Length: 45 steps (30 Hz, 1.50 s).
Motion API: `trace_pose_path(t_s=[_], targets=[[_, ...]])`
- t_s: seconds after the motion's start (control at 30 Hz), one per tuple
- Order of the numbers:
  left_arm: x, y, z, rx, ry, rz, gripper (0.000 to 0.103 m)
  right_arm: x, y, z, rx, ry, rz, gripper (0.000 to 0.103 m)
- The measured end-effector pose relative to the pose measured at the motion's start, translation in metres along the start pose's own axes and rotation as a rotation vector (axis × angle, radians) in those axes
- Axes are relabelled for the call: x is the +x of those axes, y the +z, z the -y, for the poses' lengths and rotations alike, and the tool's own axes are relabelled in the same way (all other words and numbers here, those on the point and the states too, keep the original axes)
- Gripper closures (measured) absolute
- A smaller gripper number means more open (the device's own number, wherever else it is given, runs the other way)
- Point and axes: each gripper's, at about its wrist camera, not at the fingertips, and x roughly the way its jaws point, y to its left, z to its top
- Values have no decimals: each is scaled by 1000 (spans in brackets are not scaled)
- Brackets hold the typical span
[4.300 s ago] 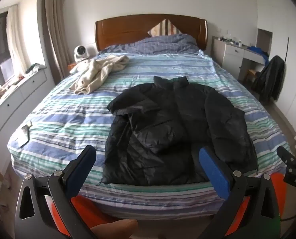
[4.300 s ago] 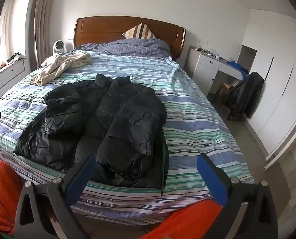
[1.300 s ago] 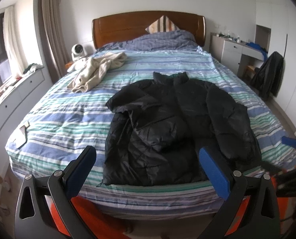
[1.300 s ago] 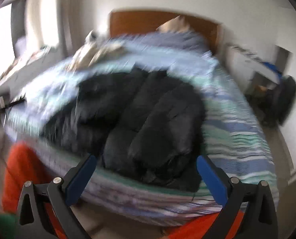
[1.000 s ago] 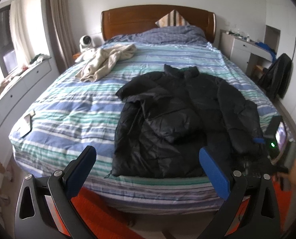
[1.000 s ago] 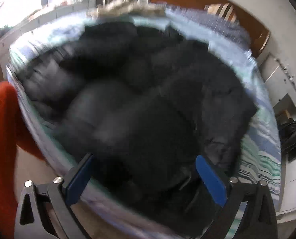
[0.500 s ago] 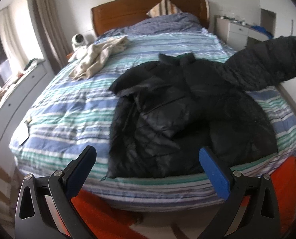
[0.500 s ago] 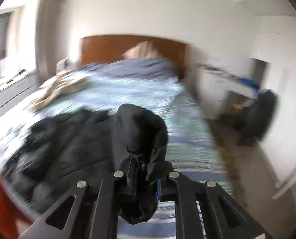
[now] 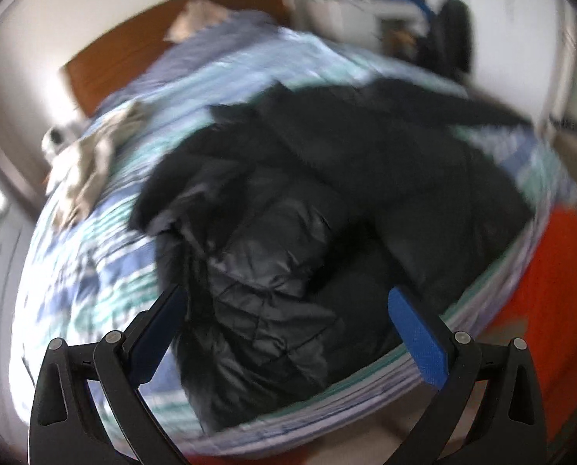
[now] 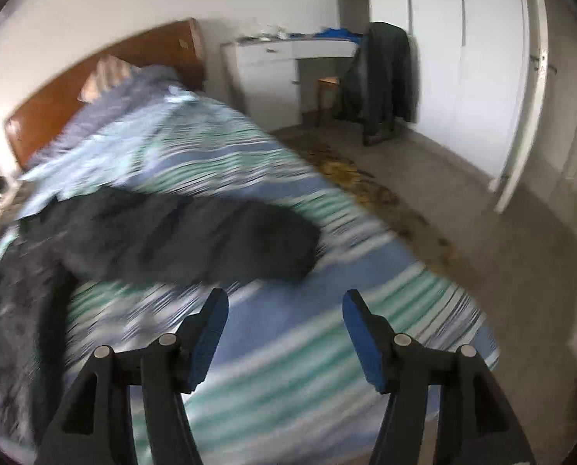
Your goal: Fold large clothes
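My left gripper (image 9: 288,310) is spread wide with nothing caught in it, both blue pads (image 9: 418,339) clear of any cloth. Just past and between those pads lies the black puffer jacket (image 9: 308,213), its hem at the near edge of the bed (image 9: 83,271). The quilted front panel is bunched directly ahead of my left fingers, and the jacket's body spreads away to the right of them. Further off, up and to the left of that gripper, a cream garment (image 9: 87,162) lies crumpled on the striped cover, well apart from the jacket. Beyond that stands the wooden headboard (image 9: 141,46).

My right gripper (image 10: 284,310) is opening, and nothing sits between its blue pads (image 10: 360,333); only the striped cover shows in the gap. Ahead and to the left of those fingers one black sleeve of the jacket (image 10: 195,240) lies stretched out flat across the stripes, its end nearest my fingertips but not touching them. The rest of the jacket is heaped at the far left of this view. Farther on, to the right of my fingers, a dark coat hangs over a chair (image 10: 381,85) beside a white desk (image 10: 273,62).
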Motion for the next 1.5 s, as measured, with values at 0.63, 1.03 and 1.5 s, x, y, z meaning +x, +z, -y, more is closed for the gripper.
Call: trace_pose_path(t_s=[0.63, 1.03, 1.5], targets=[[99, 24, -58, -145, -264, -78, 92, -100, -65, -230, -287, 418, 87, 37], [-82, -103, -404, -879, 419, 105, 60, -115, -92, -283, -424, 508, 69, 37], [-21, -148, -234, -856, -93, 4, 10, -15, -74, -204, -256, 278, -227, 28]])
